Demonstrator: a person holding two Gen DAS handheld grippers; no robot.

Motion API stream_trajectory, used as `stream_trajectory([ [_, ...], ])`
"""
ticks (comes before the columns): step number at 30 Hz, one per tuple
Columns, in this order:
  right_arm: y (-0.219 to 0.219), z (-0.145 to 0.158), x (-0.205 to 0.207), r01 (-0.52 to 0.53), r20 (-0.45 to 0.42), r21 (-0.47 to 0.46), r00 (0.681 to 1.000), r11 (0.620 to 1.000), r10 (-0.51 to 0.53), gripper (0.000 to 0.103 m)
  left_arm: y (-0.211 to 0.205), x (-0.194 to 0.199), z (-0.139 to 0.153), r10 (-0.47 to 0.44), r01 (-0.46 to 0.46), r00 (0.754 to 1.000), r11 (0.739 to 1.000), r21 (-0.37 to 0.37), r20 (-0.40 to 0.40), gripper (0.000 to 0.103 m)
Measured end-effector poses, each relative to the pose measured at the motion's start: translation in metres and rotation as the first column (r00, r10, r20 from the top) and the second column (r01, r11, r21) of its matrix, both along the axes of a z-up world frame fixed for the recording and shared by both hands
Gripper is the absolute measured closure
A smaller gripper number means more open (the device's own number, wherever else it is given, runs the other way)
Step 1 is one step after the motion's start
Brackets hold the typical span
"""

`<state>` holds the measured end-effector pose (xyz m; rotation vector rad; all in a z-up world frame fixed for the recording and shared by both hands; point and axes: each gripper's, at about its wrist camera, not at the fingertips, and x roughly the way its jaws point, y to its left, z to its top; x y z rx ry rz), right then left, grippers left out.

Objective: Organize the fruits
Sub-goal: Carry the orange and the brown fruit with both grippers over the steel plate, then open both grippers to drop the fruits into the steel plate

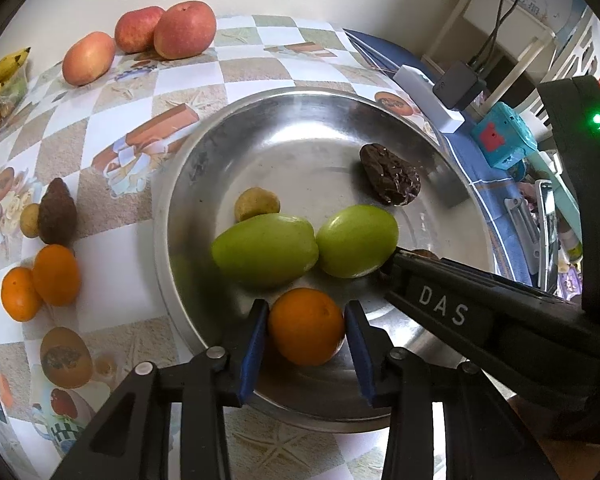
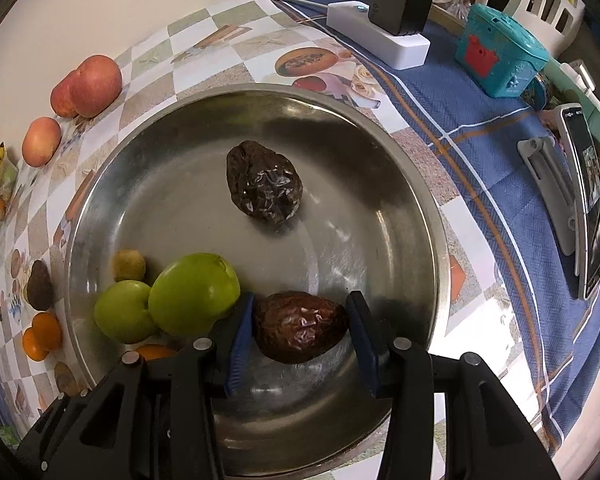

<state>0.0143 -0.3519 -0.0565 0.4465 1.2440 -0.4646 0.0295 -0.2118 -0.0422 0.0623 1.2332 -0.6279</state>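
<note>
On the far left of the left wrist view, bananas (image 1: 2, 72) lie at the table edge, and three red apples (image 1: 140, 36) sit along the back by the wall. Below them, on the checkered tablecloth (image 1: 112, 264), are a small yellow-brown fruit (image 1: 30, 221) touching a dark wrinkled fruit (image 1: 57, 213), then two oranges (image 1: 40, 286) touching each other.

In the middle stands the steel bowl (image 1: 204, 168). Inside it: a small yellowish fruit (image 1: 257, 204), two green fruits (image 1: 304, 246) side by side and touching, and a dark wrinkled piece (image 1: 390, 180) toward the back right.

The left gripper (image 1: 306, 334) is over the bowl's near part, w/ an orange (image 1: 306, 326) between its blue pads (image 1: 254, 352). The left pad is at the orange's skin; on the right side a thin gap seems to show, so I cannot tell if the grip is firm.

Further right, the right gripper (image 2: 300, 332) is also inside the bowl, approx. beside the green fruits. A brown wrinkled fruit (image 2: 300, 326) lies between its fingers: the left pad touches it, the right pad stands a bit off, so this grip is not clear either.

Right of the bowl, on the blue cloth (image 2: 480, 152): a white power strip (image 2: 380, 36) w/ black adapters, a teal toy box (image 2: 500, 52) and a phone on a stand (image 2: 584, 208).
</note>
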Motion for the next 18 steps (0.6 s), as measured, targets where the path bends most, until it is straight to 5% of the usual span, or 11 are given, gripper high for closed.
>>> stream_trajectory([
  [7, -0.002, 0.001, -0.001, 0.007, 0.002, 0.016, 1.000, 1.000, -0.007, 0.054, 0.002, -0.001, 0.012, 0.005, -0.005, 1.000, 0.999, -0.044, -0.003, 0.054],
  [18, 0.001, 0.043, -0.009, 0.007, 0.127, -0.050, 0.992, 0.999, -0.001, 0.054, 0.022, 0.000, 0.042, 0.045, -0.044, 0.999, 0.996, -0.073, 0.015, 0.054],
])
